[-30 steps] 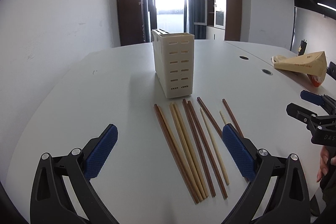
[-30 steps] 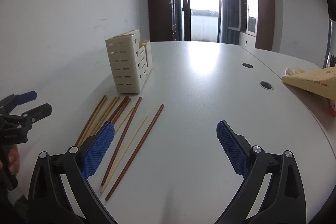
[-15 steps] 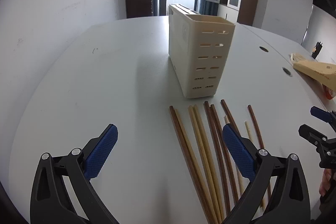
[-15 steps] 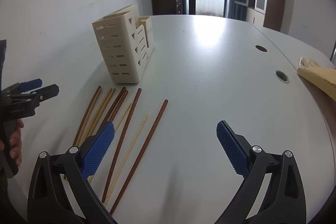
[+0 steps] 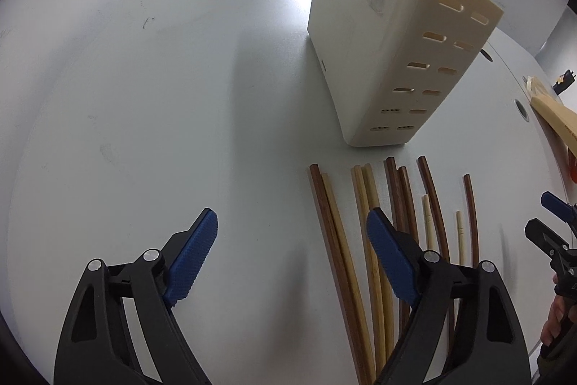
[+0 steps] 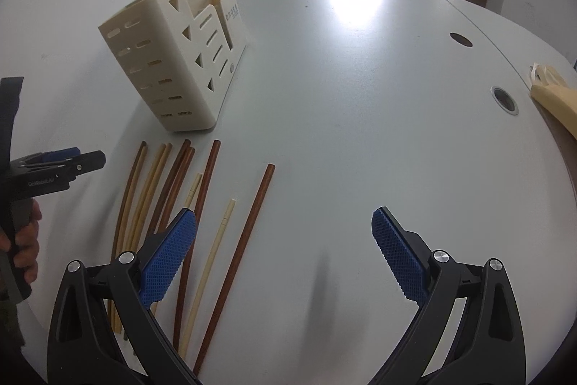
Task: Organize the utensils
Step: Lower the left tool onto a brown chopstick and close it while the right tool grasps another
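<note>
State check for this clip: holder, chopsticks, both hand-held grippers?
Utensil holder: upright on table, no chopsticks visibly inside.
Chopsticks: all flat on table, loose.
Left hand-held gripper: closing, nothing between its jaws.
Right hand-held gripper: open, holding nothing.

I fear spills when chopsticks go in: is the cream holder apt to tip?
Probably somewhat: the holder stands tall on a narrow base. Its slotted plastic walls suggest it is light and may slide on the smooth table. No chopsticks show in it to weigh it down.

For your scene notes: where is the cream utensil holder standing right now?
The utensil holder stands upright on the white table, left in the right wrist view, just beyond the chopsticks.
</note>
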